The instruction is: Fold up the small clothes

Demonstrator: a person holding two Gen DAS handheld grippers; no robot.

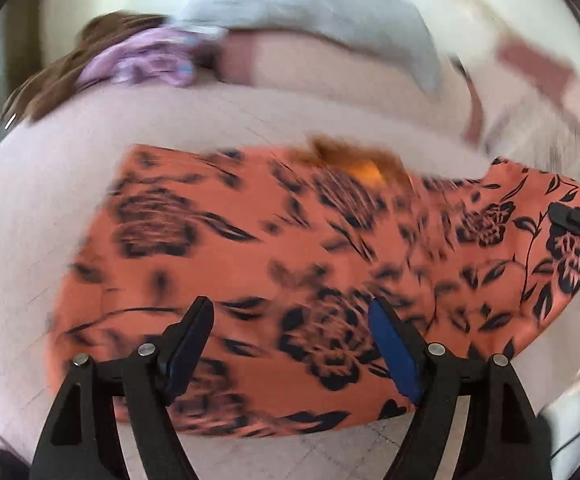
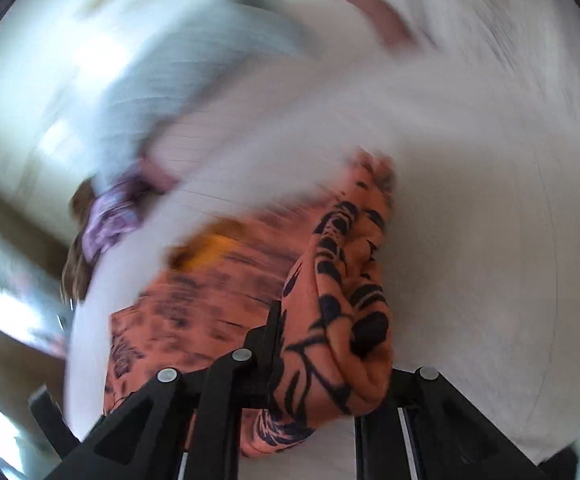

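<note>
Orange floral-print fabric garment point(image 1: 274, 264), patterned with black flowers, is found spread flat across a pale cloth-covered surface point(image 1: 70, 152), its nature as bed or counter not being determinable. Its right-hand end is bunched and raised.

Risks noted. The right hand-held gripper point(image 2: 329, 340) is clamped on a thick wad of the garment rather than a single edge; should the wad be carried across, an uneven fold with trapped creases is judged likely. The thin fabric is judged liable to slip from the grip if pulled sharply, and heavy motion blur in both views suggests quick movement. As the near left part is pinned by nothing, the whole garment could be dragged instead of folded. A heap of lilac and brown clothes point(image 1: 130, 60) lies at the far left, well apart, and is not considered an obstruction.

Pose. The left hand-held gripper point(image 1: 290, 344) is held over the near edge of the garment, jaws spread wide and holding nothing; contact with the cloth cannot be confirmed. The right hand-held gripper is seen at the garment's right end, directed along the cloth.
</note>
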